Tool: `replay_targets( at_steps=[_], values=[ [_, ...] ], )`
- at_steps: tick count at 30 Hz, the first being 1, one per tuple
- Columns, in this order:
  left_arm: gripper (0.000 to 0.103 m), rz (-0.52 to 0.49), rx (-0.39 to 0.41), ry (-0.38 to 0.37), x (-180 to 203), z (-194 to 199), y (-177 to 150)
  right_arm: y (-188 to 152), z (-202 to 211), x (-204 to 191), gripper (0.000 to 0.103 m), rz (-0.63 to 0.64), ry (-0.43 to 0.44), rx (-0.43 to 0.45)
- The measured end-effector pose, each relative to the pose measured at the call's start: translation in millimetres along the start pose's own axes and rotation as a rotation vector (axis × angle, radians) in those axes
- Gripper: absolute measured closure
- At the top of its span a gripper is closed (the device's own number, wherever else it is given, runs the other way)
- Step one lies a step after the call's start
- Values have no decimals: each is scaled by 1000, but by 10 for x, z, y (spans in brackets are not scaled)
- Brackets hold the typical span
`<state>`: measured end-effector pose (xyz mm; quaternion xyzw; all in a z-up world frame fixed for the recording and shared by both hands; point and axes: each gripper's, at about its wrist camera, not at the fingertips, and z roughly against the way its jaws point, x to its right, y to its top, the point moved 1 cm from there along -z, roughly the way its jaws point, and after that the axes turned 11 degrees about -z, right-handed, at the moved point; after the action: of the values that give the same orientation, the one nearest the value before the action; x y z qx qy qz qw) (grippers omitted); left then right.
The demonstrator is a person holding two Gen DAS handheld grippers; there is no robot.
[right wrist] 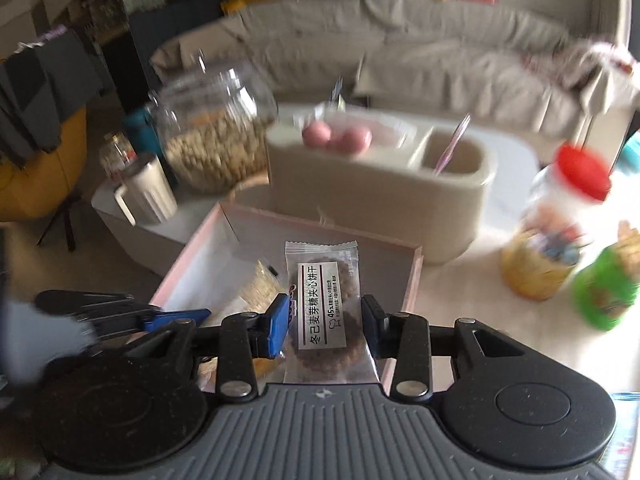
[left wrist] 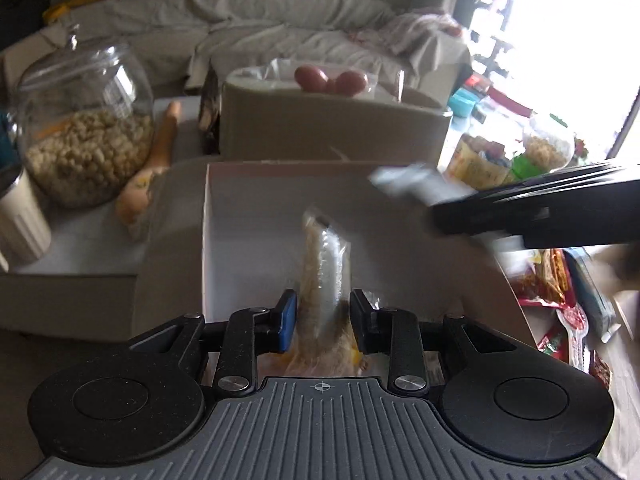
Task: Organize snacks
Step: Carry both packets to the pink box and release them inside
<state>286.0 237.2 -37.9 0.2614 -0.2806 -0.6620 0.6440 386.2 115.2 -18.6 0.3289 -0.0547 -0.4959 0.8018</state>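
The right gripper (right wrist: 325, 326) pinches a cookie packet (right wrist: 322, 308), long side pointing to 12 o'clock, above the pink box (right wrist: 414, 276). The left gripper (left wrist: 323, 320) pinches a clear snack bag (left wrist: 324, 276), also pointing to 12.

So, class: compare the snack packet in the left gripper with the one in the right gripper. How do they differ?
The left packet is clear and unlabelled, showing pale contents; the right packet carries a white printed label over a dark round biscuit. The left packet shows its narrow edge to its camera; the right packet lies flat, face up. Both are sealed, clamped between fingers, above the open box.
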Motion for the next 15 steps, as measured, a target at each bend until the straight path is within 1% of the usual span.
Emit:
replay_targets(
  at_steps=[2, 4, 6, 7, 8, 11, 12, 13, 14, 15],
  values=[
    [70, 12, 25, -35, -65, 62, -24, -4, -243, -9, 64, -17, -1, -47],
    [70, 30, 59, -57, -119, 150, -28, -4, -386, -10, 60, -25, 44, -81],
    [70, 49, 100, -61, -161, 246, -4, -10, -407, -2, 50, -29, 53, -82],
    [70, 68, 120, -56, -165, 285, 23, -16, -365, 0, 43, -25, 52, -66],
    [70, 92, 145, -49, -188, 336, 34, -16, -303, 16, 42, -20, 54, -40],
    [70, 150, 224, -34, -189, 510, 43, -58, 62, 140, 42, -12, 86, 29],
    [70, 152, 235, -43, -157, 558, 40, -99, 217, 212, 41, -10, 94, 51],
    [70, 148, 237, -57, -93, 607, 25, -140, 363, 299, 38, -7, 96, 69],
    [70, 138, 234, -74, -8, 645, 8, -204, 525, 410, 35, -5, 88, 90],
    [70, 121, 229, -96, 95, 672, -12, -281, 683, 542, 35, -6, 68, 112]
  ],
)
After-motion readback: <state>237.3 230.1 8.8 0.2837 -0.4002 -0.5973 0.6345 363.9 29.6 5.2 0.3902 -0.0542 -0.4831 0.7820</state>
